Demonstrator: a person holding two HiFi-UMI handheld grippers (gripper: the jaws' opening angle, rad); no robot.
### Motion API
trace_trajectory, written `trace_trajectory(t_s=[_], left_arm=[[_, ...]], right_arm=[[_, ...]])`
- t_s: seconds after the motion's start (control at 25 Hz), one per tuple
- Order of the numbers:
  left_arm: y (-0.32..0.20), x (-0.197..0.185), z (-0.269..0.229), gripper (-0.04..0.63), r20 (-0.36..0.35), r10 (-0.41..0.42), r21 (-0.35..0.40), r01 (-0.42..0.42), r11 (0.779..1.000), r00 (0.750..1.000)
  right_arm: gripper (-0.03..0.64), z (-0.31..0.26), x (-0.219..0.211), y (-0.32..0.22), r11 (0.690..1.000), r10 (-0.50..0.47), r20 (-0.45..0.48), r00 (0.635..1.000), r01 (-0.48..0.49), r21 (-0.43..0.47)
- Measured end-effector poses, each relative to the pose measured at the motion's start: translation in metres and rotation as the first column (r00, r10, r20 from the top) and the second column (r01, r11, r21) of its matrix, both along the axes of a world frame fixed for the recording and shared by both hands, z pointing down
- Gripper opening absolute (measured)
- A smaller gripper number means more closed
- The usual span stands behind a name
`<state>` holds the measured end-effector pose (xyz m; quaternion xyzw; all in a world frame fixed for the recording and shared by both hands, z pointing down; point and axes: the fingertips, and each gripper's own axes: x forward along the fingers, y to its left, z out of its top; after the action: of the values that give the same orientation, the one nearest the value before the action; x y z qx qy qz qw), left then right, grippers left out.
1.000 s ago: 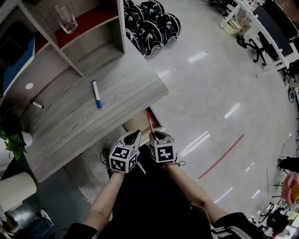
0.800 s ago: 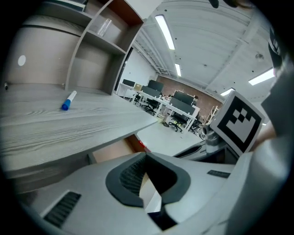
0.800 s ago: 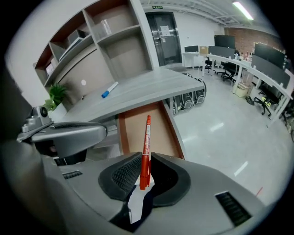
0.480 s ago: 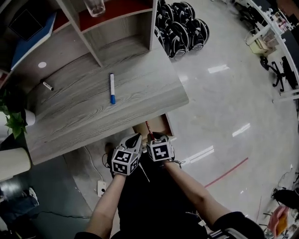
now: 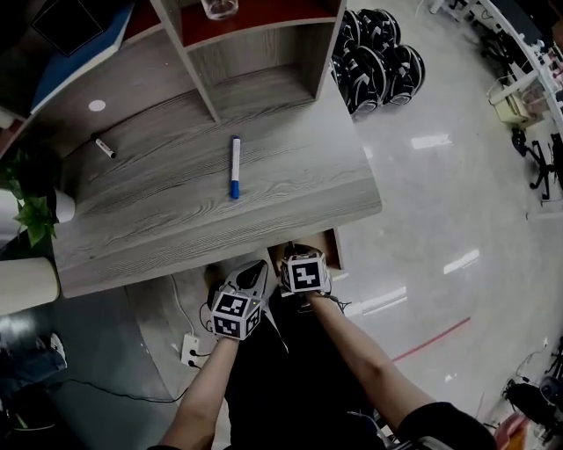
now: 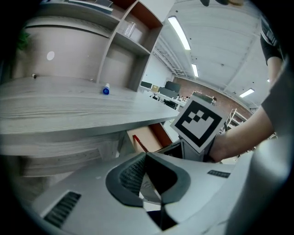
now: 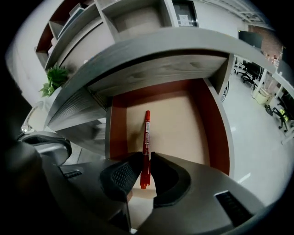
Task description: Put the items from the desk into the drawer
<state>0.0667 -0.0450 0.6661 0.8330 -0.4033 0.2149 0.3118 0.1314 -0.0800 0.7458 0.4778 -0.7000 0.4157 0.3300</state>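
My right gripper is shut on a red pen, which points into the open drawer with red walls and a beige bottom. In the head view that gripper sits at the desk's front edge over the drawer, and the pen is hidden. My left gripper hangs just left of it, jaws together and empty; in its own view the gripper faces the desk's underside. On the grey desk lie a blue-capped marker and a small dark marker.
A shelf unit with a glass stands at the desk's back. A potted plant and a white cylinder are at the left. A power strip lies on the floor. Black wheeled units stand beyond the desk.
Both grippers have sunk and moved in toward the desk's front edge and the drawer. The red pen, earlier sticking up above the right gripper, is now out of sight in the head view.
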Motion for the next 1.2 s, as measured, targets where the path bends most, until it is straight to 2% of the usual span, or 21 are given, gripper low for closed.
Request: trace_trajectory(t_s=[0.2, 0.4, 0.76, 1.0, 1.2], left_arm=[[0.004, -0.006, -0.002, -0.009, -0.008, -0.005, -0.003, 0.005, 1.0, 1.0], [0.005, -0.01, -0.004, -0.009, -0.023, -0.026, -0.004, 0.026, 1.0, 0.999], [0.008, -0.004, -0.012, -0.009, -0.025, -0.019, 0.008, 0.019, 1.0, 1.0], [0.014, -0.002, -0.034, -0.009, -0.034, -0.015, 0.024, 0.016, 1.0, 0.999], [0.009, 0.004, -0.073, -0.009, -0.056, -0.03, 0.054, 0.033, 0.998, 0.998]], right_arm=[[0.055, 0.013, -0.001, 0.005, 0.998, 0.016, 0.0, 1.0, -0.016, -0.053], [0.061, 0.015, -0.004, 0.008, 0.998, 0.042, 0.042, 0.998, -0.04, -0.052], [0.179, 0.006, -0.004, 0.017, 0.996, 0.06, 0.144, 0.988, -0.051, -0.07], [0.183, -0.035, 0.006, 0.028, 0.997, 0.073, 0.199, 0.977, -0.067, -0.034], [0.178, -0.099, 0.002, 0.028, 0.998, 0.016, 0.338, 0.941, -0.035, 0.049]])
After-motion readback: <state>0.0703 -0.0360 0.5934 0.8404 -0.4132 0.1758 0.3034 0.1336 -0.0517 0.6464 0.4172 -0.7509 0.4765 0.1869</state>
